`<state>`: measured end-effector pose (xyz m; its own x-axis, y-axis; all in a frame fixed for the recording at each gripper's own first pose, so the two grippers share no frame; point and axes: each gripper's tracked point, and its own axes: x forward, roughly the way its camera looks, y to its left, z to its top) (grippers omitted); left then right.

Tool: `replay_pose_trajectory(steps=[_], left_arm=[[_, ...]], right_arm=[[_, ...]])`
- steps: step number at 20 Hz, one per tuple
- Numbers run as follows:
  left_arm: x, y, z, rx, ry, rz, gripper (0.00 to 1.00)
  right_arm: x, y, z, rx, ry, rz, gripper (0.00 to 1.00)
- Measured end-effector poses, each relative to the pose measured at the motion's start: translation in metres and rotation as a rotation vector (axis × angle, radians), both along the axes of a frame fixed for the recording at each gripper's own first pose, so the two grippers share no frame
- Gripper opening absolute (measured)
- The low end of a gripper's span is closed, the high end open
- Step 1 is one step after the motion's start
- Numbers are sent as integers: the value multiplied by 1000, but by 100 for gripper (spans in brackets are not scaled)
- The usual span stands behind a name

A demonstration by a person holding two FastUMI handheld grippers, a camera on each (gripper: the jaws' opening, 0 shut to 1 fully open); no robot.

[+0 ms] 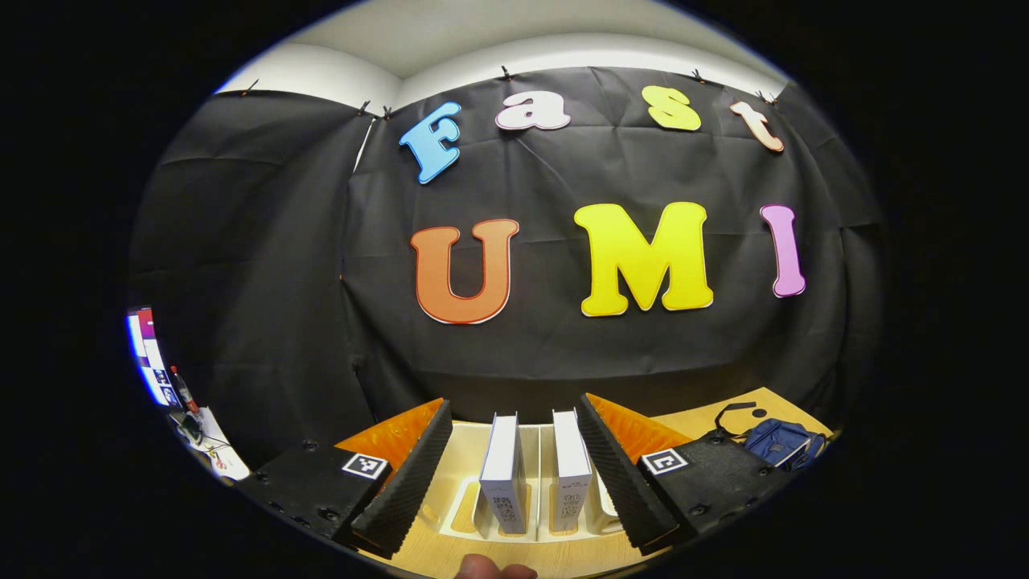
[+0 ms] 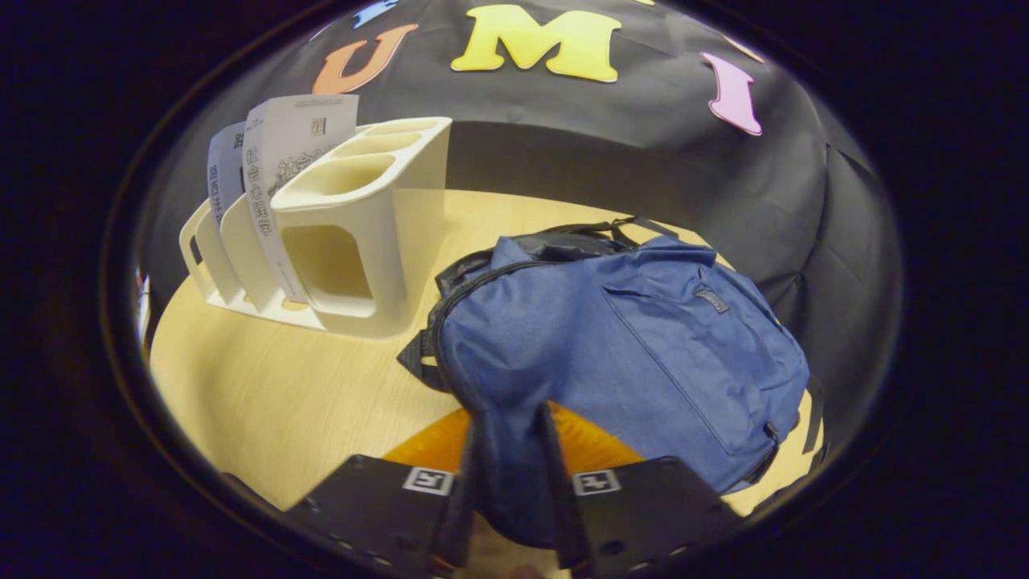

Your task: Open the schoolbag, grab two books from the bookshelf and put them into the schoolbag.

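Observation:
Two white books (image 1: pixel 502 474) (image 1: pixel 571 470) stand upright, spines toward me, in a cream bookshelf rack (image 1: pixel 458 515). My left gripper (image 1: pixel 514 402) is open, one finger on each side of the pair, apart from both. The blue schoolbag (image 1: pixel 780 442) lies farther right on the table. In the right gripper view the schoolbag (image 2: pixel 627 346) lies flat with its top zipper parted, and my right gripper (image 2: pixel 510 418) is shut on a fold of its blue fabric at the near edge, lifting it. The rack (image 2: pixel 362 241) with both books (image 2: pixel 297 145) stands just left of the bag.
The light wooden table (image 2: pixel 265 394) carries the rack and the bag. At the far left a lit screen (image 1: pixel 149 354), a small bottle and papers sit off the table. A fingertip (image 1: pixel 494 569) shows at the bottom edge of the left gripper view.

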<state>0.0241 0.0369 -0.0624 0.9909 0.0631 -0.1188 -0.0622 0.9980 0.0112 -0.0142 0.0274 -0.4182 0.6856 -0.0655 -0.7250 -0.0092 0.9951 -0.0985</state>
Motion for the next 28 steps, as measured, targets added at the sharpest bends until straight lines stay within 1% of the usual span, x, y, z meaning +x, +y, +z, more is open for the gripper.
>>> replay_pose_trajectory(steps=[1, 2, 4, 5, 9, 12, 15, 19, 23, 28], left_arm=[[0, -1, 1, -4, 1, 3, 98], [0, -1, 0, -6, -1, 5, 98], [0, -1, 2, -17, -6, 6, 99], [1, -2, 2, -20, -6, 6, 99], [4, -4, 1, -21, -9, 0, 99], [8, -7, -4, 2, -12, -21, 99], [11, -3, -8, 4, -1, -15, 99], [14, -5, -13, -3, 12, -9, 99], [14, -8, -17, -20, 23, -9, 99], [13, -19, -29, -37, 73, -32, 99]], right_arm=[[0, 0, 2, -7, 0, 9, 19], [0, -1, 4, -3, 10, 17, 8], [1, -7, 9, 28, 8, 8, 9], [-3, -8, 15, 41, 21, 4, 0], [0, -16, 51, 59, -33, 1, 0], [2, -25, 79, 80, -76, -14, 0], [3, -39, 105, 88, -117, -27, 0], [1, -67, 138, 61, -167, -39, 0], [1, -102, 161, 35, -189, -66, 0], [6, -146, 185, 15, -210, -105, 0]])
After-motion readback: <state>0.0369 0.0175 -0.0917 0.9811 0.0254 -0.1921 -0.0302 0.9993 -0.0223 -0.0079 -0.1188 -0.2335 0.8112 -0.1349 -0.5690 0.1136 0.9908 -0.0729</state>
